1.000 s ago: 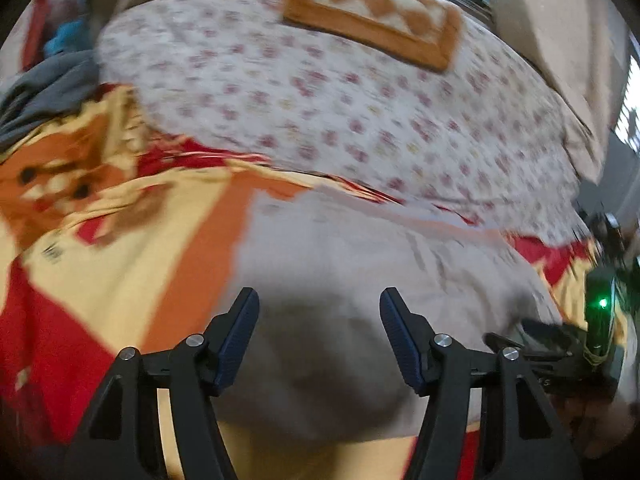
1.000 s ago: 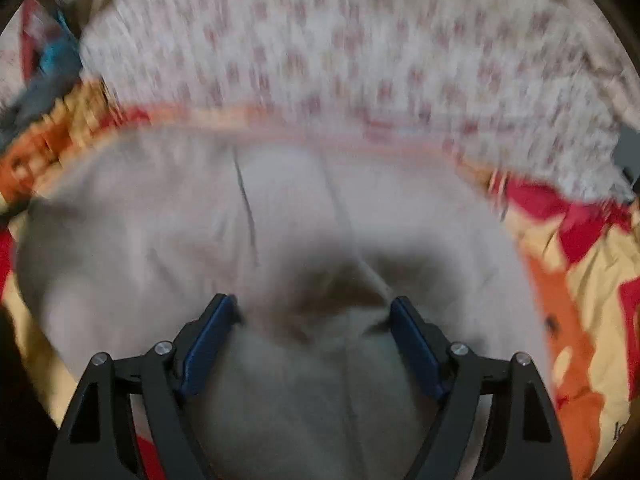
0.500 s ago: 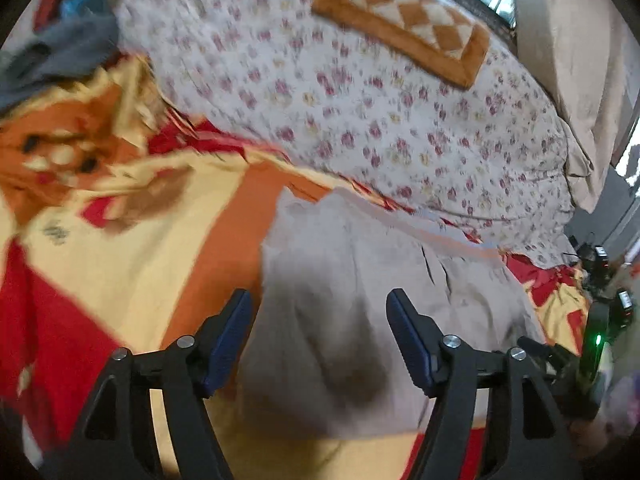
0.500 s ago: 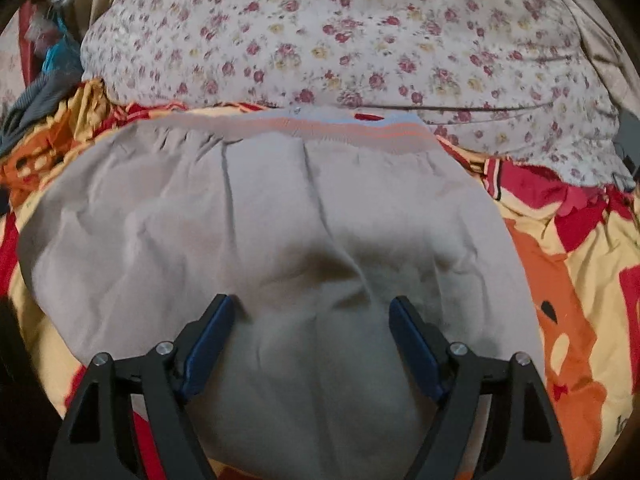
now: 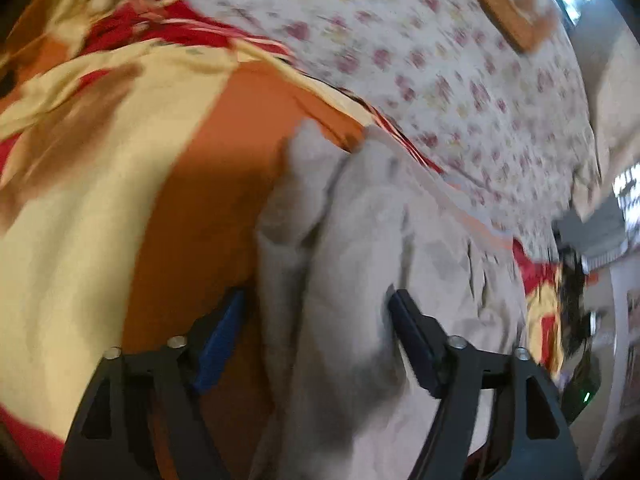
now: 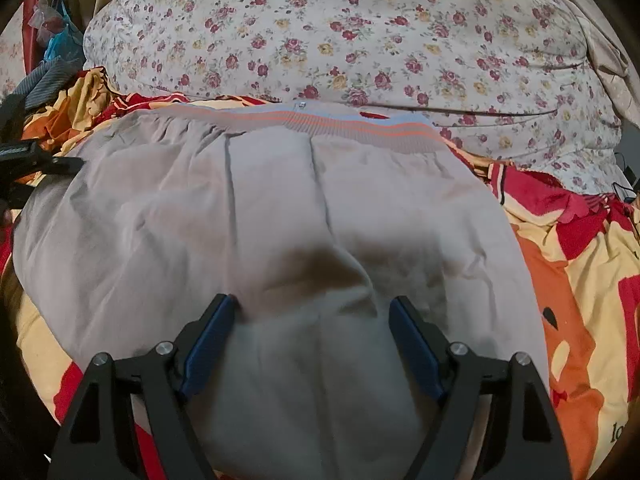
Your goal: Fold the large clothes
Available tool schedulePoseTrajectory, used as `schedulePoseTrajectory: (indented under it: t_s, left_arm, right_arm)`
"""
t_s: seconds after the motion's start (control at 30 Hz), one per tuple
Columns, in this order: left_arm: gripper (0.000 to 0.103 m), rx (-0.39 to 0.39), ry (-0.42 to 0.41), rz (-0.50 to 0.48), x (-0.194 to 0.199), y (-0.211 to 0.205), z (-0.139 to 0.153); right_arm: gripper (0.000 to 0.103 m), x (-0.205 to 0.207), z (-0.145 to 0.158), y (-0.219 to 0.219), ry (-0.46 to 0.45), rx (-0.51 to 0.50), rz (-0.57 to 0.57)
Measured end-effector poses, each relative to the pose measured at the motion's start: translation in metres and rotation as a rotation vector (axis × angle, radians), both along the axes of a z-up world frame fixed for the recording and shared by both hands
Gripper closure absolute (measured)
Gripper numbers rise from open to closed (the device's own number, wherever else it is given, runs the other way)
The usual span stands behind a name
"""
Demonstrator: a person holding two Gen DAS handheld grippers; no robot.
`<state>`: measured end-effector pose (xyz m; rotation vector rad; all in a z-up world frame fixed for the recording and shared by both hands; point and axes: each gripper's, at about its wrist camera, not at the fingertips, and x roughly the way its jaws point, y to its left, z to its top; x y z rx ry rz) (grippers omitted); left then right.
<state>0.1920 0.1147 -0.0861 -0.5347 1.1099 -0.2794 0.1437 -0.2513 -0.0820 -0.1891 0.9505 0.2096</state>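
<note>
Left wrist view is smeared with motion blur, so edges are soft. The left gripper (image 5: 316, 312) has its jaws spread wide, and a bunched ridge of the grey garment (image 5: 360, 280) runs up between them; whether either pad actually touches cloth is hard to say, and nothing is pinched. Left of the jaws lies the orange, cream and red bedspread (image 5: 120, 184); ahead of them, the floral sheet (image 5: 460, 80). The lower part of the garment is cut off by the frame.

Right wrist view is sharp. The right gripper (image 6: 312, 320) is just as wide open, with nothing clamped. The grey garment (image 6: 260, 216) is spread flat ahead of and beneath the jaws, its near hem hidden below the fingers, its orange-striped waistband (image 6: 320, 126) at the far edge against the floral sheet (image 6: 360, 40). Far right of the jaws, lettering on the bedspread (image 6: 580, 300) starts "lo" and is cropped off.
</note>
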Motion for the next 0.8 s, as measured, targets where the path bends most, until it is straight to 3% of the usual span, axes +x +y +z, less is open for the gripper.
schedulePoseTrajectory:
  t_s: [0.07,0.17,0.3,0.4,0.47,0.63,0.7,0.8]
  left_arm:
    - [0.038,-0.054,0.013,-0.126,0.0,-0.008,0.002]
    - [0.04,-0.127,0.024,-0.171,-0.002,-0.001,0.001]
    - [0.068,-0.14,0.031,-0.147,0.009,0.007,-0.005]
    - [0.086,-0.113,0.014,-0.157,0.013,0.004,-0.003]
    - [0.092,-0.096,-0.034,-0.183,0.008,-0.001,0.008]
    - [0.093,-0.097,-0.159,-0.206,-0.003,-0.01,0.03]
    - [0.088,-0.076,-0.152,-0.206,-0.001,-0.014,0.029]
    - [0.084,-0.032,-0.08,-0.166,0.006,-0.012,0.015]
  right_arm:
    - [0.02,0.0,0.0,0.0,0.002,0.003,0.001]
    - [0.02,0.0,0.0,0.001,0.003,0.004,0.003]
    - [0.02,0.001,0.0,0.0,0.001,0.002,0.002]
    - [0.02,0.001,0.0,-0.001,0.001,0.003,0.004]
    - [0.02,0.001,0.002,-0.003,-0.001,0.012,0.003]
    - [0.02,0.002,0.012,-0.015,-0.021,0.076,-0.024]
    - [0.02,0.004,0.011,-0.019,-0.011,0.088,-0.035]
    - [0.02,0.003,0.01,-0.017,-0.009,0.075,-0.028]
